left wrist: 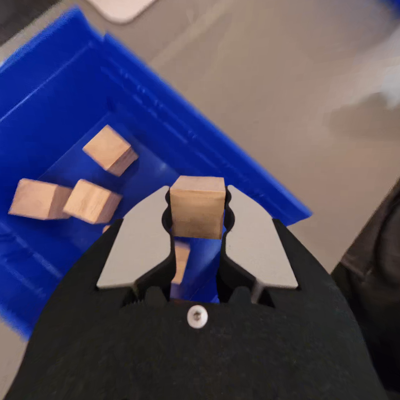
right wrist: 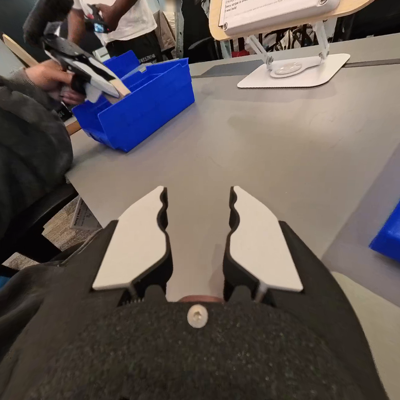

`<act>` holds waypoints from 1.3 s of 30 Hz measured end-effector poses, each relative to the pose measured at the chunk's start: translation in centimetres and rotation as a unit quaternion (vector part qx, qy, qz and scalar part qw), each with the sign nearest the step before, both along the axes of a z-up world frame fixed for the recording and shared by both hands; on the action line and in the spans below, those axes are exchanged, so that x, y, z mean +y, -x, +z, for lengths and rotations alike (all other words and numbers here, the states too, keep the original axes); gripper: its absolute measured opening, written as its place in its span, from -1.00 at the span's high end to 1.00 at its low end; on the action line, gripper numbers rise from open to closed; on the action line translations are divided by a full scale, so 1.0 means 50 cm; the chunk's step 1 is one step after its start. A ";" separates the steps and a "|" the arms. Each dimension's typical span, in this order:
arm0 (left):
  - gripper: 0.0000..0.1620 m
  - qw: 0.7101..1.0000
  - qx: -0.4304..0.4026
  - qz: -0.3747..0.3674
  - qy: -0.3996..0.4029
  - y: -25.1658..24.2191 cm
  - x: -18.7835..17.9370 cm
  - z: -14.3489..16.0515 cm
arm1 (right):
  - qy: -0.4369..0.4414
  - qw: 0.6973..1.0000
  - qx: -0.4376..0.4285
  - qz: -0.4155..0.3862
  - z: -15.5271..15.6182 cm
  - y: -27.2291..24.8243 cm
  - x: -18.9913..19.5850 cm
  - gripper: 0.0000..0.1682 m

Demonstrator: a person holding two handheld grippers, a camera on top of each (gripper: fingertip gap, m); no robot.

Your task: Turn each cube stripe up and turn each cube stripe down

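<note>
Spanning both views: grey counter (right wrist: 270, 140), item 1, carrying all that follows.

Item 2: blue bin (left wrist: 65, 104), open-topped, at 10 o'clock in the left wrist view; in the right wrist view it stands at 10 o'clock near the counter's left edge. A second blue container's corner (right wrist: 387, 236) shows at 3 o'clock in that view.

Item 3: white stand (right wrist: 296, 71) with hinged arm, at 1 o'clock in the right wrist view, bearing a tilted board with a printed sheet.

Item 4: left gripper (left wrist: 197, 207), black body, pale plates, jaws closed narrow on 1 wooden cube; held above the bin's right wall. Seen from the right wrist view it angles down into the bin, a person's hand (right wrist: 49, 75) on its handle.

Item 5: right gripper (right wrist: 198, 207), jaws set wide with nothing between them, over bare counter, well apart from the bin.

Item 6: held cube (left wrist: 197, 212), plain wood on the faces shown; no stripe visible.

Item 7: 3 loose cubes on the bin floor, blurred: 1 at 11 o'clock of the held cube (left wrist: 109, 150), 2 touching at 9 o'clock (left wrist: 37, 198) (left wrist: 92, 201). A further wooden piece (left wrist: 180, 266) shows between the jaws below the held cube.
</note>
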State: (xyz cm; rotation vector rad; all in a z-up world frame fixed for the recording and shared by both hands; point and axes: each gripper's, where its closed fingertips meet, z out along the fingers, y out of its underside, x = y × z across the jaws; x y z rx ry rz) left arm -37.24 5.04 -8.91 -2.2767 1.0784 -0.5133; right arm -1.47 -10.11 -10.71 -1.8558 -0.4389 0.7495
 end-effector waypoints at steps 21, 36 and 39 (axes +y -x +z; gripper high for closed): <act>0.46 0.867 -0.459 -0.188 -0.054 -0.520 -0.192 0.226 | -0.070 0.953 0.169 0.243 0.208 0.244 0.112 0.17; 0.11 0.955 -0.153 0.126 -0.220 -0.303 -0.166 0.026 | -0.025 0.954 0.193 0.228 0.208 0.184 0.122 0.47; 0.07 0.968 -0.132 0.123 -0.177 -0.295 -0.207 -0.044 | -0.020 0.964 0.166 0.205 0.198 0.177 0.132 0.46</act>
